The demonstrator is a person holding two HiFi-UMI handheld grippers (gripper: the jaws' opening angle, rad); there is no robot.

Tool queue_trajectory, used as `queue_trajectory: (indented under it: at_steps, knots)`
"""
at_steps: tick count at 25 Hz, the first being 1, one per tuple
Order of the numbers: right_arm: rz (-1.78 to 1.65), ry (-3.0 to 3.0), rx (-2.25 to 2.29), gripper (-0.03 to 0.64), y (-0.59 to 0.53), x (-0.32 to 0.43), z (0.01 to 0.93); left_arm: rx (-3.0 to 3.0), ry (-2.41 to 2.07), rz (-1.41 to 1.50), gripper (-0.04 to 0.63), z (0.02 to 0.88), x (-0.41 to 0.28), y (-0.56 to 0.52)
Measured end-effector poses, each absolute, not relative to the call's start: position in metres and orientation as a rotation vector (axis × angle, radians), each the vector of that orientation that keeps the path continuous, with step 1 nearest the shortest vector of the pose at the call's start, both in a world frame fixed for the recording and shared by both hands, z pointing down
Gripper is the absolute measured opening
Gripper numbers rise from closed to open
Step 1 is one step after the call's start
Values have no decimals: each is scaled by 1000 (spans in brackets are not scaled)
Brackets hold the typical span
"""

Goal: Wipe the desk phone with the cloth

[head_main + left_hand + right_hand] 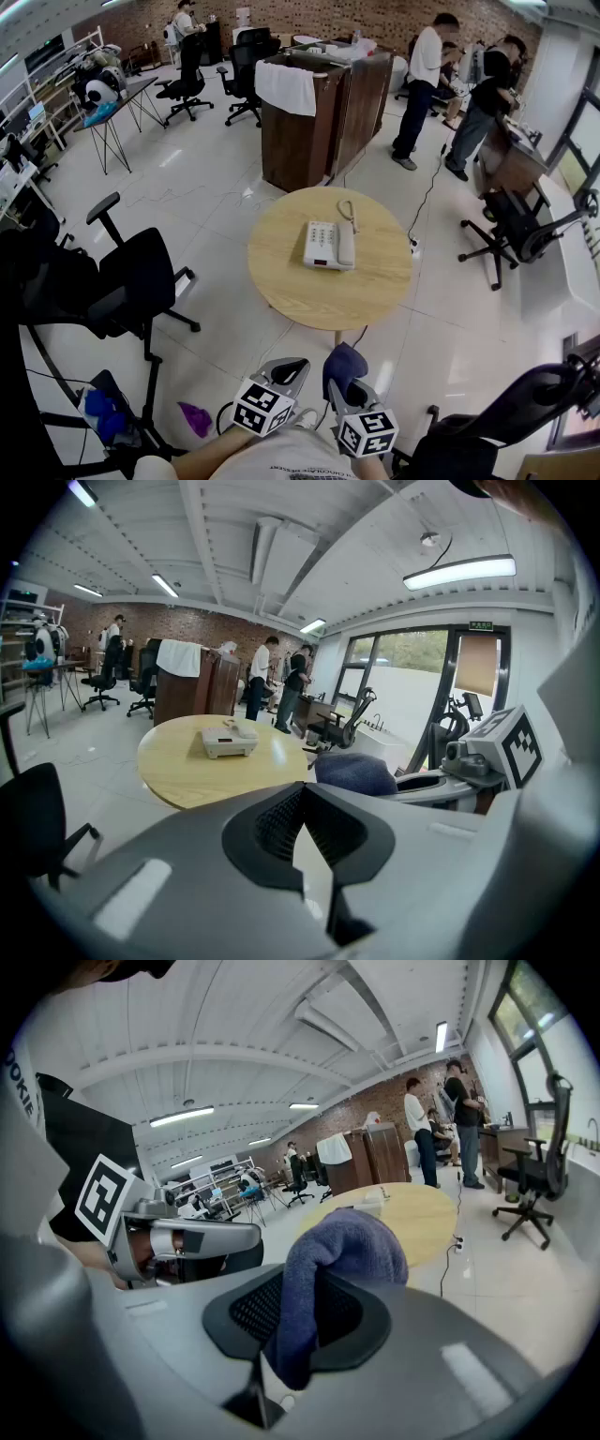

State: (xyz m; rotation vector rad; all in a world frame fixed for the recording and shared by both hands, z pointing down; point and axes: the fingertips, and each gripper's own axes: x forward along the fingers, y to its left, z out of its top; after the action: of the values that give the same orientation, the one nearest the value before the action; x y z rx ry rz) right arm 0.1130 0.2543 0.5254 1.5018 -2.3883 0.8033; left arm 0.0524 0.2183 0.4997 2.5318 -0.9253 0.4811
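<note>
— Where's the desk phone (329, 246)?
— Flat near the middle of the round bench (328, 298), well apart from both grippers.
— And the cloth (349, 1241)?
— Dark blue, clamped in the right gripper's (298, 1309) jaws. The left gripper's (302, 810) jaws are together, holding nothing.

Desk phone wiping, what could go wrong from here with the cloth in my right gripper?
1. The handset only rests on the desk phone; a wipe might knock it off.
2. The cloth bulges loosely past the right gripper, so it could snag the cord.
</note>
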Motion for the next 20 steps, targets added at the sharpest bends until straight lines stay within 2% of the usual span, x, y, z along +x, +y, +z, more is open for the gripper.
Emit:
queue_trajectory:
  at_steps: [9, 20]
  knots:
    - [751, -2426, 1454, 67, 239, 137, 518, 2509, -992, 447, -9, 496, 68, 212]
    - [711, -2451, 1417, 67, 206, 132, 512, 2508, -965, 418, -9, 505, 89, 185]
